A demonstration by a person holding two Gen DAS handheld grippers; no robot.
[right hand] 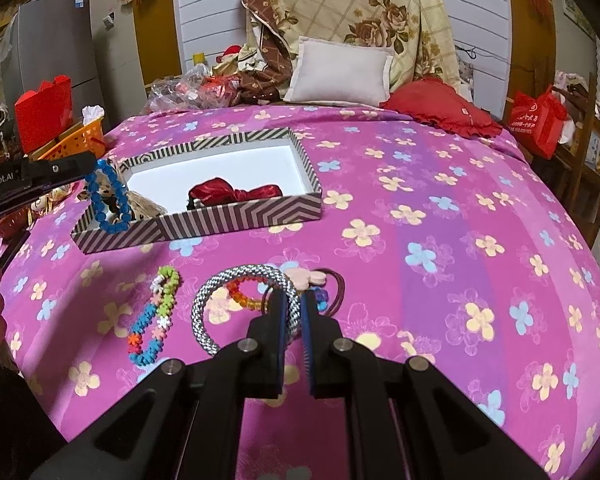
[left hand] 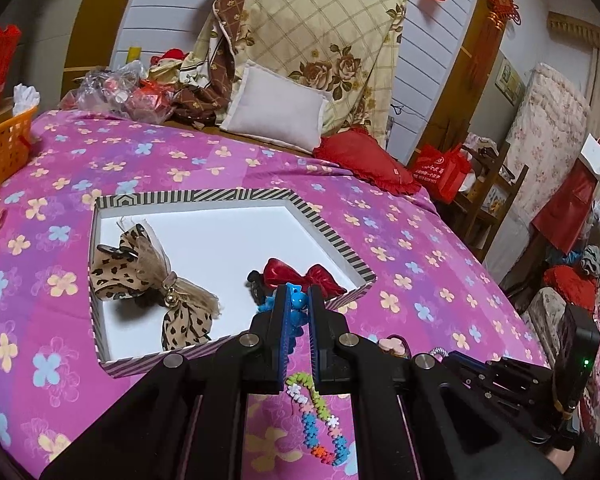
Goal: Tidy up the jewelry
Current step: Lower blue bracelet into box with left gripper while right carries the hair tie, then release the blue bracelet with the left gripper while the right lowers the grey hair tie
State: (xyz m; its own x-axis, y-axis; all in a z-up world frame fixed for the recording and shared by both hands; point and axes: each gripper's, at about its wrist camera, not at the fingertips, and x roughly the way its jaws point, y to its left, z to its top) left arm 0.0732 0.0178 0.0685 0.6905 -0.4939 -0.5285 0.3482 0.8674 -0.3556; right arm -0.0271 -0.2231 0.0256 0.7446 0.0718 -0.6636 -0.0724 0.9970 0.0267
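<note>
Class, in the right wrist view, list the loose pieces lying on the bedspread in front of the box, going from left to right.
Flower-bead bracelet → black-and-white rope bangle → orange bead bracelet → pink flower hair tie.

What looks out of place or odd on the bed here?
Nothing looks damaged or spilled. Several pieces lie loose on the bedspread outside the striped box: a flower-bead bracelet, a black-and-white rope bangle and an orange bead bracelet. The left hand-held gripper holds a blue bead bracelet above the box edge.
</note>
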